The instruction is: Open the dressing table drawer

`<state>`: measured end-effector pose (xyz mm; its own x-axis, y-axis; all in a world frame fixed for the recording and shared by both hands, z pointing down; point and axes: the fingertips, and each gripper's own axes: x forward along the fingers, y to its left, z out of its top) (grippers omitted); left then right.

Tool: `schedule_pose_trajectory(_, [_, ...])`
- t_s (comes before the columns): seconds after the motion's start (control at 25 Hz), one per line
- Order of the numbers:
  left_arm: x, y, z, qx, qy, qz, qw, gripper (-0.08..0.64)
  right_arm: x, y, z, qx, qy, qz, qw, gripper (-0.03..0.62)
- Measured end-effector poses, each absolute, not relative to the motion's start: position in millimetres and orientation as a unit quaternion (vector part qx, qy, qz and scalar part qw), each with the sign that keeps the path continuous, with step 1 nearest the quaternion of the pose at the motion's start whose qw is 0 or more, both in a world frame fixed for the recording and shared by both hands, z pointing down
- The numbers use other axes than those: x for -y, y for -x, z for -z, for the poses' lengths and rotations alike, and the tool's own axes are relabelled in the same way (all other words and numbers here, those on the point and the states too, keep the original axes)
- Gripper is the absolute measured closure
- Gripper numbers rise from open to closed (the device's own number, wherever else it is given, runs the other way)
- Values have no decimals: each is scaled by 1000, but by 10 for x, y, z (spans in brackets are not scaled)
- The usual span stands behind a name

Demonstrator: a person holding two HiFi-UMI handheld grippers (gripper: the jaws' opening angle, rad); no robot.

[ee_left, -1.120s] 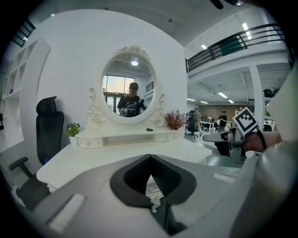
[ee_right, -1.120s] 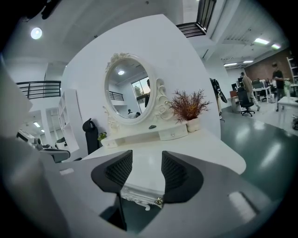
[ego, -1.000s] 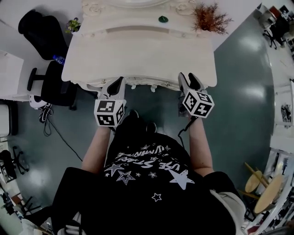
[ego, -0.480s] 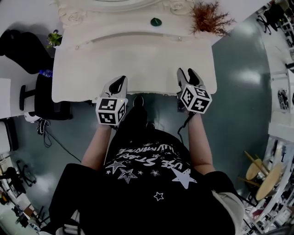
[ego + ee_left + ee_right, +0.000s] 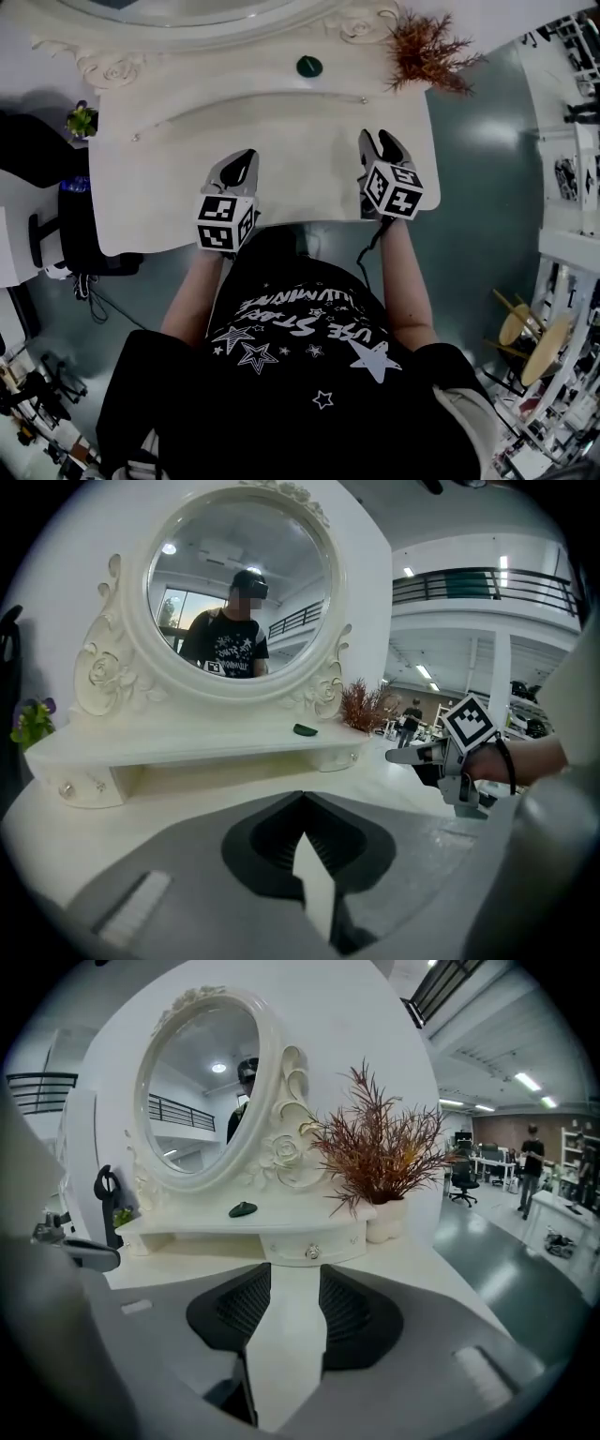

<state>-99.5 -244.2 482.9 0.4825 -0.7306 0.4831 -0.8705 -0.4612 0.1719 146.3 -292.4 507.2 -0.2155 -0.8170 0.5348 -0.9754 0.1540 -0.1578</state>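
Left hand-held gripper (image 5: pixel 244 157) clenched, empty; right hand-held gripper (image 5: pixel 380 141) released, jaws just closing, empty; tabletop (image 5: pixel 300 131) beneath; shirt (image 5: pixel 300 347) behind reads "STARS".

Top right of head view: dried reddish plant (image 5: pixel 427 49); centre of right gripper view, same plant in white pot (image 5: pixel 392 1218). Top centre: small dark green obj (image 5: pixel 309 66), well apart from plant. Upper left: little green plant (image 5: pixel 82 120), blue bottle (image 5: pixel 75 185) just below, black chair (image 5: pixel 84 230) under that. Left: cables (image 5: pixel 94 291) on teal floor (image 5: pixel 478 187). Lower right: 2 round wooden pieces (image 5: pixel 536 347).
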Motion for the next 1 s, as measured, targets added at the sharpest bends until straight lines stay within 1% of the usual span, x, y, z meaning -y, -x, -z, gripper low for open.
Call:
schedule_pose_trajectory(0.32, [2776, 1159, -4962, 472, -837, -170, 219, 558, 3368, -1460, -5312, 718, -623, -237, 203, 400])
schedule_pose_trajectory(0.52, [2867, 1193, -5022, 464, -840, -191, 205, 558, 3578, -1507, -5495, 699, -636, -241, 221, 400])
schedule_pose_trajectory(0.68, [2907, 1192, -5047, 453, -846, -190, 207, 558, 3691, -1488, -5597, 695, -638, -245, 224, 402])
schedule_pose_trajectory(0.88, [2944, 1244, -5103, 450, -846, -191, 216, 558, 3792, -1476, -5660, 691, -644, -239, 227, 418])
schedule_pose_trajectory(1.0, [2955, 1275, -5119, 451, -844, -193, 217, 558, 3854, -1465, -5678, 695, -641, -237, 223, 445])
